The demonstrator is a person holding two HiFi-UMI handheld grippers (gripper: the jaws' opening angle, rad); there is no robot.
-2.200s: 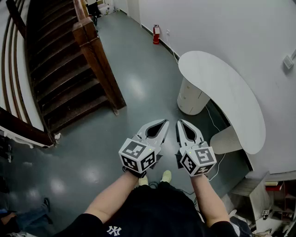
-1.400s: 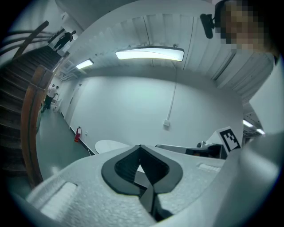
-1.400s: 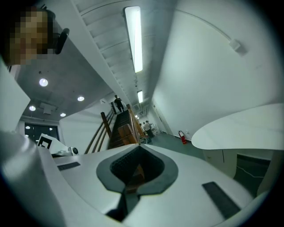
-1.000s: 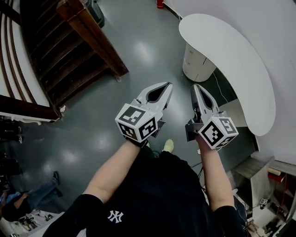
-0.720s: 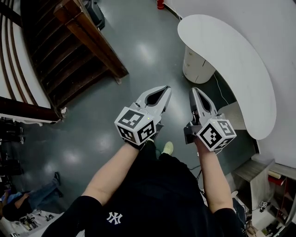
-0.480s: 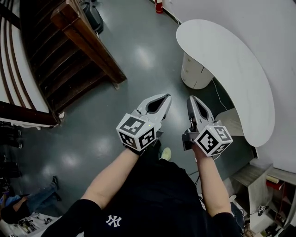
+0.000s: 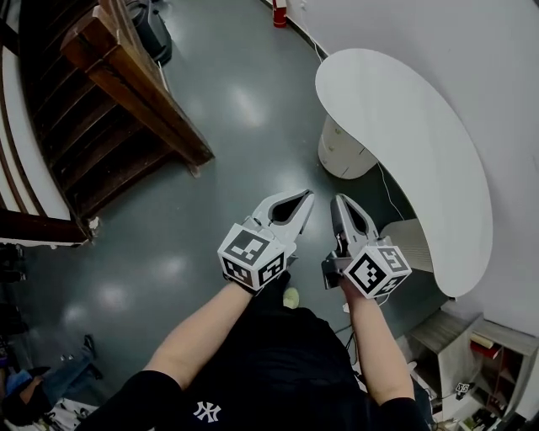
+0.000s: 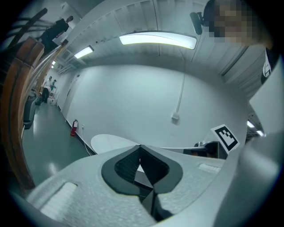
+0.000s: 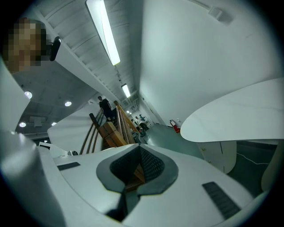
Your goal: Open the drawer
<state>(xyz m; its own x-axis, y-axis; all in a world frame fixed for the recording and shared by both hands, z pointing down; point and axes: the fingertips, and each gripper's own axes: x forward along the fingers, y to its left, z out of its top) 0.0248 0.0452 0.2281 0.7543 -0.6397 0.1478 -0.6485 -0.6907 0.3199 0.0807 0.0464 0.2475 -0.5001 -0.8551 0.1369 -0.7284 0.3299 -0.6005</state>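
Note:
A white rounded drawer unit [image 7: 341, 151] stands on the floor under the far end of a curved white table [image 7: 404, 143]. Both grippers hang in the air in front of the person, short of the unit and apart from it. My left gripper [image 7: 307, 195] is shut with nothing between its jaws; its tips meet in the left gripper view [image 8: 140, 146]. My right gripper [image 7: 339, 200] is shut and empty too, tips together [image 9: 138, 145]. The right gripper view shows the table [image 9: 239, 115] and the drawer unit [image 9: 219, 154] ahead at the right.
A dark wooden staircase [image 7: 109, 109] with its newel post fills the left. A red fire extinguisher [image 7: 279, 13] stands by the far wall. A cable runs along the floor by the table's near support [image 7: 413, 244]. Shelving with clutter [image 7: 472, 353] sits at the bottom right.
Both grippers have sunk lower and drawn closer together, staying shut. The view has shifted, so the staircase has slid left and the drawer unit sits nearer the grippers.

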